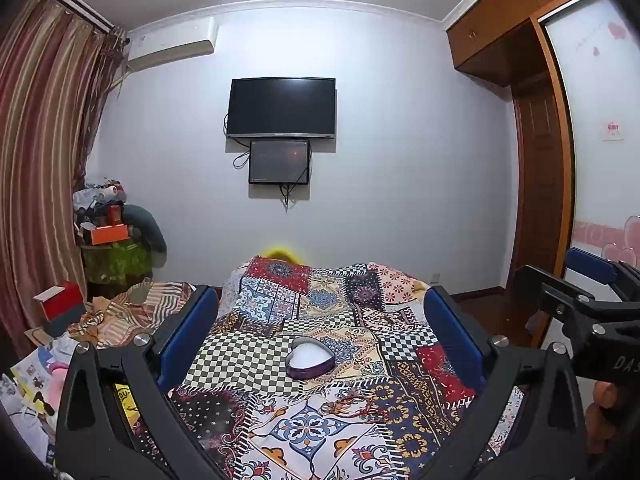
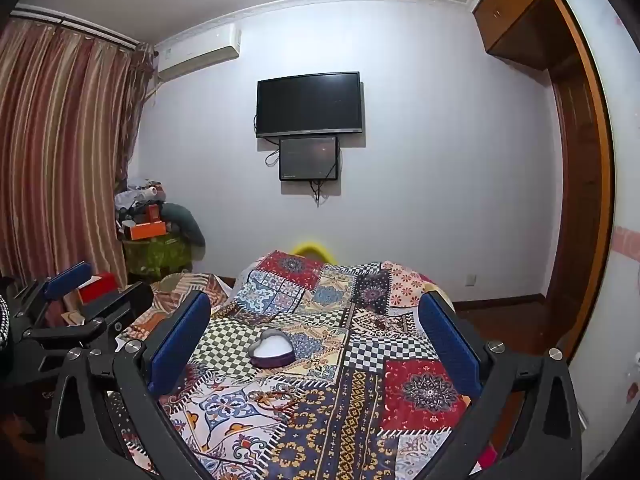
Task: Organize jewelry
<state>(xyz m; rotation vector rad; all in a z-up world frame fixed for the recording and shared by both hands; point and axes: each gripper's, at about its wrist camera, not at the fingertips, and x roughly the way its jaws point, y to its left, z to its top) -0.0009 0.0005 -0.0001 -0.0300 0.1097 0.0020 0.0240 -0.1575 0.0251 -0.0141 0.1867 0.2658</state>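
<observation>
Sitting on the patchwork blanket (image 1: 320, 432) is a heart-shaped box (image 1: 310, 360) with its lid off and white inside. The left gripper (image 1: 320, 344) has its jaws spread wide, nothing in them, and the box lies between its blue fingers (image 1: 188, 332). The right gripper (image 2: 316, 344) is just as wide and empty, with the box at about 11 o'clock. A necklace (image 1: 352, 402) lies near the box, at its 5 o'clock.

The heart-shaped box (image 1: 310, 358) sits on the bed (image 1: 280, 400) ahead of me, between the spread fingers of my left hand-held gripper (image 1: 320, 336). My right hand-held gripper (image 2: 316, 332) is alongside it. Beyond the bed, the television (image 1: 281, 107) hangs above a smaller screen (image 1: 279, 162); curtains (image 1: 44, 160) left, wardrobe (image 1: 536, 120) right.
</observation>
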